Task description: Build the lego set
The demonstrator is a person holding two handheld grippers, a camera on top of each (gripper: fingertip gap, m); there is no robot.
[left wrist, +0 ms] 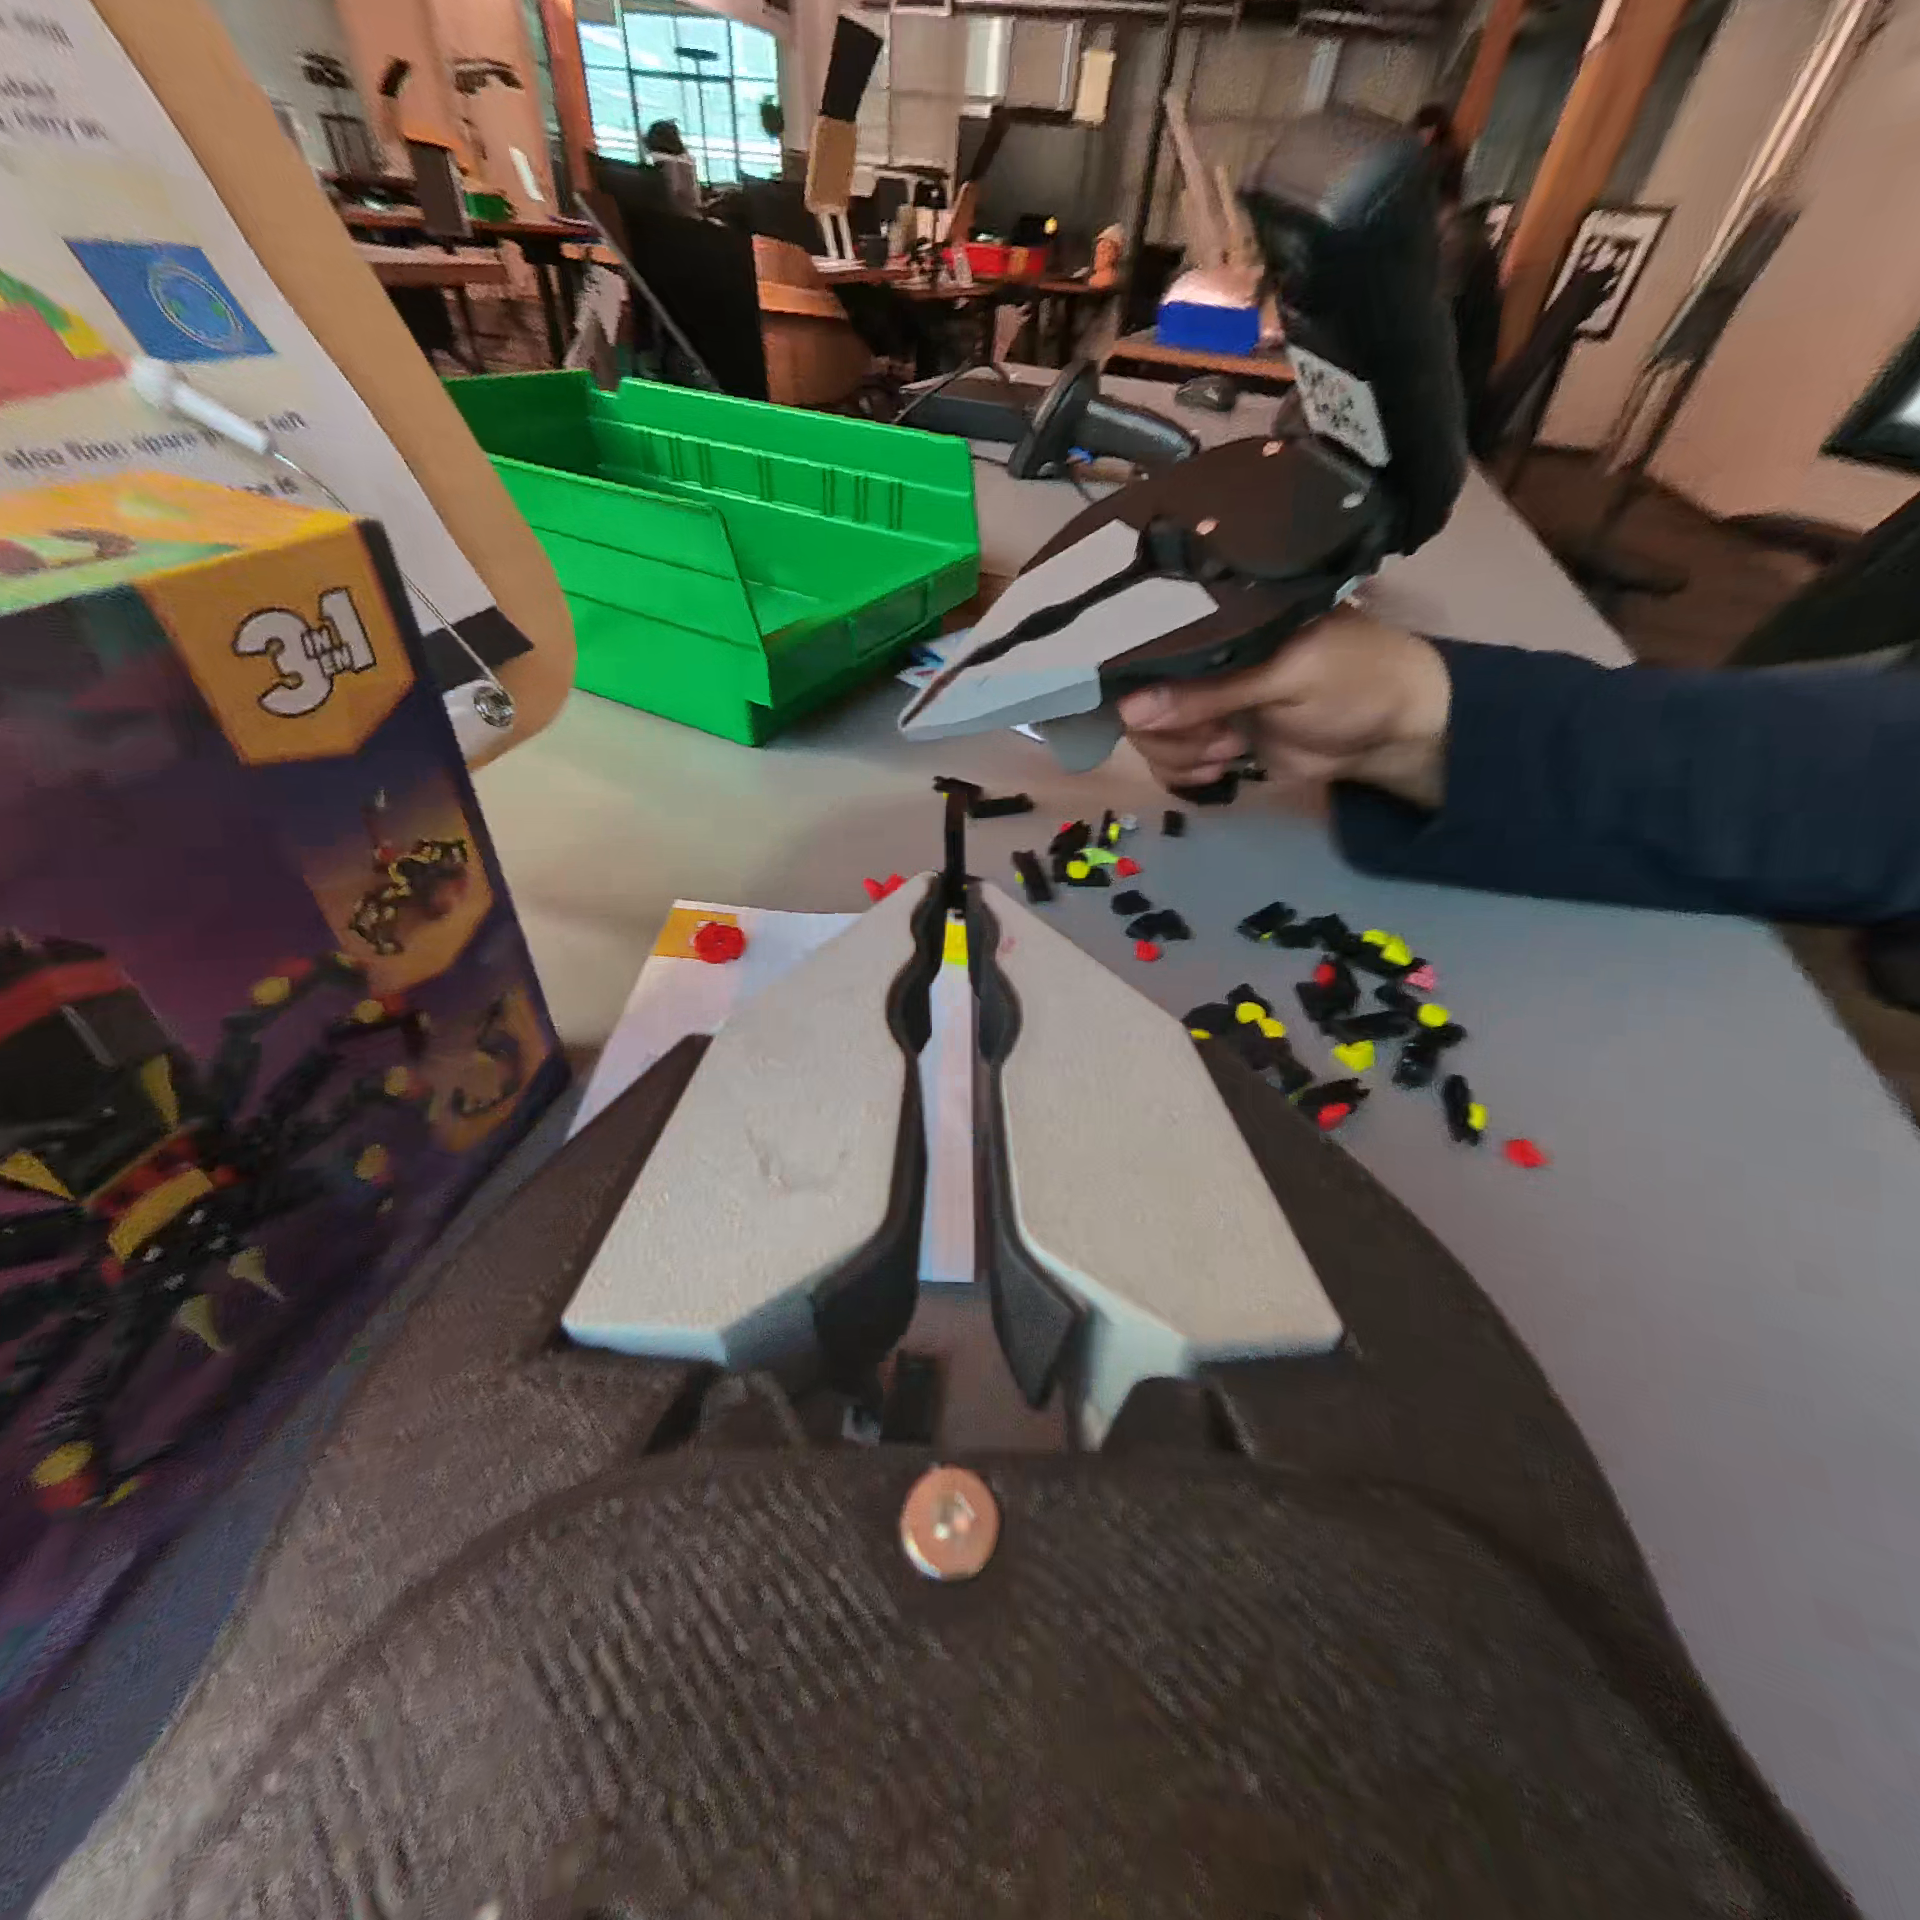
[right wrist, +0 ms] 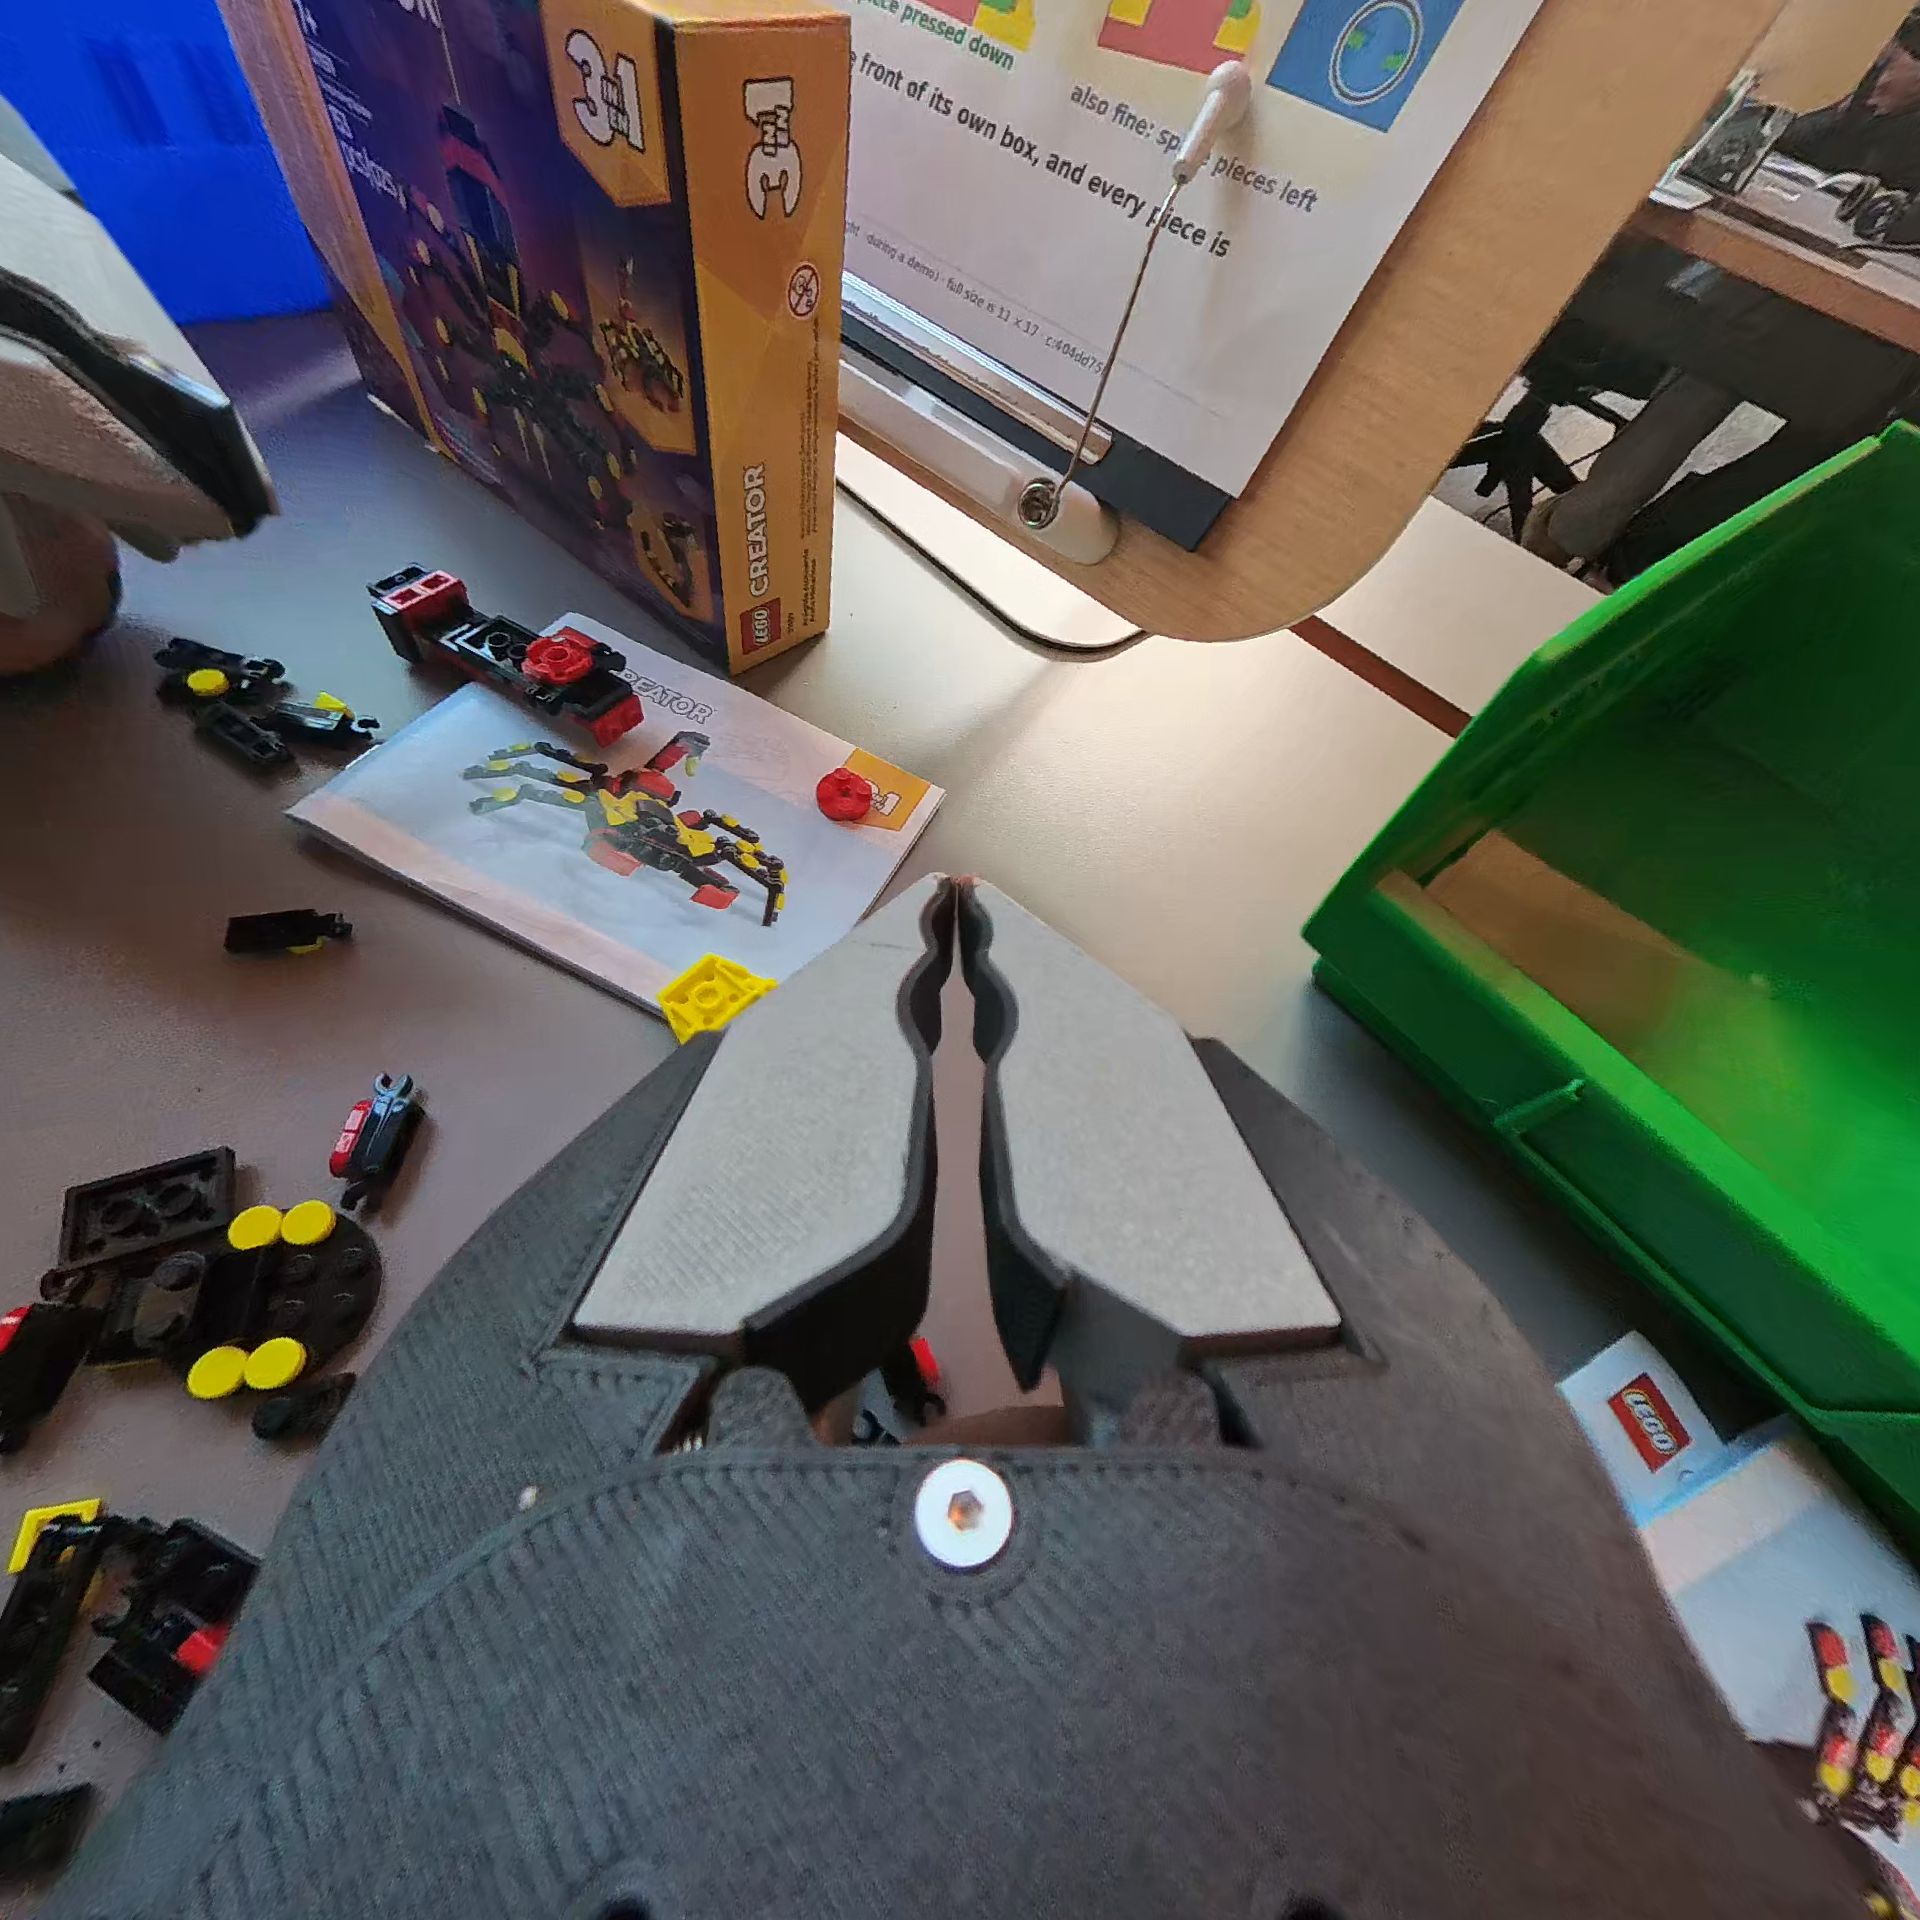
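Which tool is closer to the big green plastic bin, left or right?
Right. The right tool hovers just beside the green plastic bin. The left tool, pinching a thin black lego piece, is farther away by the purple cardboard box.

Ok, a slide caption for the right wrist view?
Right tongs shut above instruction booklet, loose bricks left, green bin right.

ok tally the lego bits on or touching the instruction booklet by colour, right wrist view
red round piece: 1
yellow square plate, at the near edge: 1
black-and-red build, over the far corner: 1
total on the instruction booklet: 3
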